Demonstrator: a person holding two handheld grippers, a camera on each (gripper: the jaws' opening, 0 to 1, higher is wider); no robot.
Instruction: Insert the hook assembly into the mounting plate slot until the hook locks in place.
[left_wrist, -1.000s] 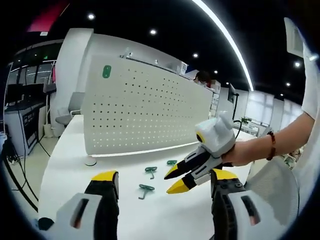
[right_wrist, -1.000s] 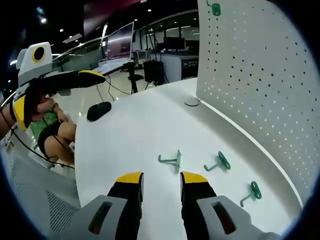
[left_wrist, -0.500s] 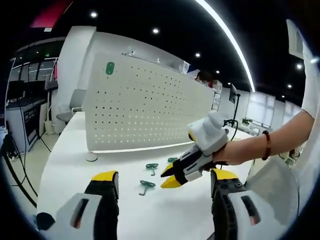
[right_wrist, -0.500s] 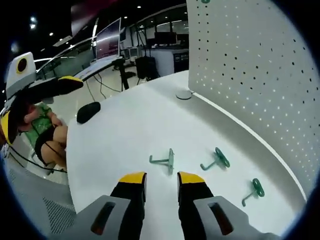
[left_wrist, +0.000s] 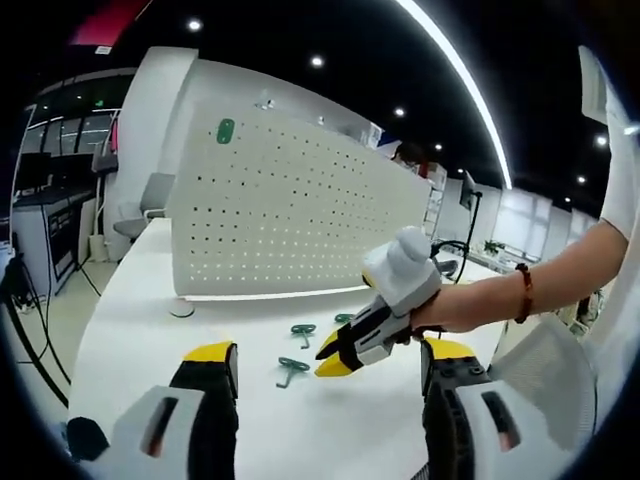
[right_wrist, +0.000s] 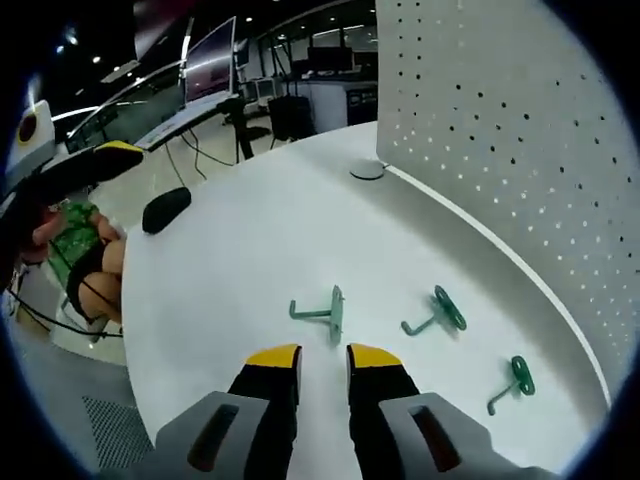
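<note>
Three green hooks lie on a white table (right_wrist: 230, 250) that spreads across the lower half of both views. Behind them stands a white perforated mounting plate (left_wrist: 290, 225), taking the middle and upper left of the left gripper view and the upper right of the right gripper view; a small green tab (left_wrist: 226, 130) sits near its top corner, and a round foot (right_wrist: 367, 171) rests on the table at its near end.

In the left gripper view the left gripper (left_wrist: 330, 355) rises from the bottom edge with its yellow-tipped jaws spread wide and holding nothing. The right gripper (left_wrist: 336, 358) comes in from the right, held by a hand (left_wrist: 440, 310) whose wrist bears a red bracelet (left_wrist: 521, 293); its jaws point down towards the hooks. In the right gripper view the same jaws rise from the bottom centre, only slightly parted, with nothing between them.

Just above those tips, in the right gripper view, lies the nearest hook (right_wrist: 320, 312). A second hook (right_wrist: 437, 314) lies to its right, and a third hook (right_wrist: 512, 382) lies at lower right, closest to the plate's base. All three rest apart from the plate. A dark computer mouse (right_wrist: 165, 209) sits at the table's far left edge.
</note>
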